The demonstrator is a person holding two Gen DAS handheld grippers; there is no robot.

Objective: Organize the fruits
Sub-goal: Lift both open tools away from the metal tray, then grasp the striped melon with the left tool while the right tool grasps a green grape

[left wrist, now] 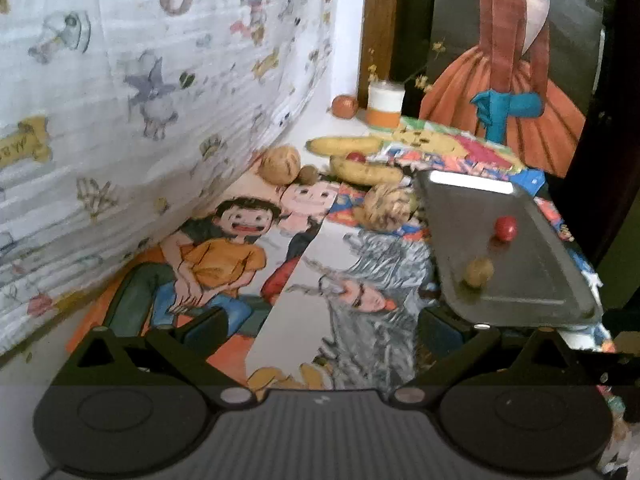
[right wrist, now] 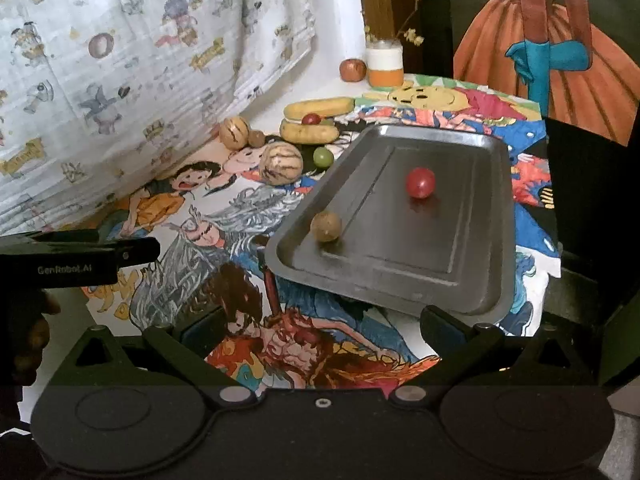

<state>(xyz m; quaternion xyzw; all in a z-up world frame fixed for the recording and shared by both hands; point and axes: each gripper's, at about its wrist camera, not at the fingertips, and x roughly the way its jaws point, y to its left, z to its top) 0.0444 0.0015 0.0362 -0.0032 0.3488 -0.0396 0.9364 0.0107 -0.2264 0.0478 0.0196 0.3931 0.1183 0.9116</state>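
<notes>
A dark metal tray (right wrist: pixel 400 276) lies on the picture-covered table, to the right in both views. On it sit a red round fruit (right wrist: pixel 420 183) and a small brown fruit (right wrist: pixel 326 226). Behind and left of the tray are two bananas (right wrist: pixel 318 108) with a red cherry (right wrist: pixel 311 119) between them, a green grape (right wrist: pixel 323 157) and two striped tan round fruits (right wrist: pixel 281 166). My right gripper (right wrist: pixel 320 324) is open just before the tray's near rim. Left of the tray (left wrist: pixel 540 248), my left gripper (left wrist: pixel 320 324) is open and empty above the drawings.
A patterned white cloth (right wrist: pixel 120 80) hangs along the left. At the back stand a white and orange jar (right wrist: pixel 385 62) and an orange-red fruit (right wrist: pixel 353 69). A painting of an orange dress (right wrist: pixel 560 52) leans at the back right. A hand (right wrist: pixel 32 332) holds the left tool.
</notes>
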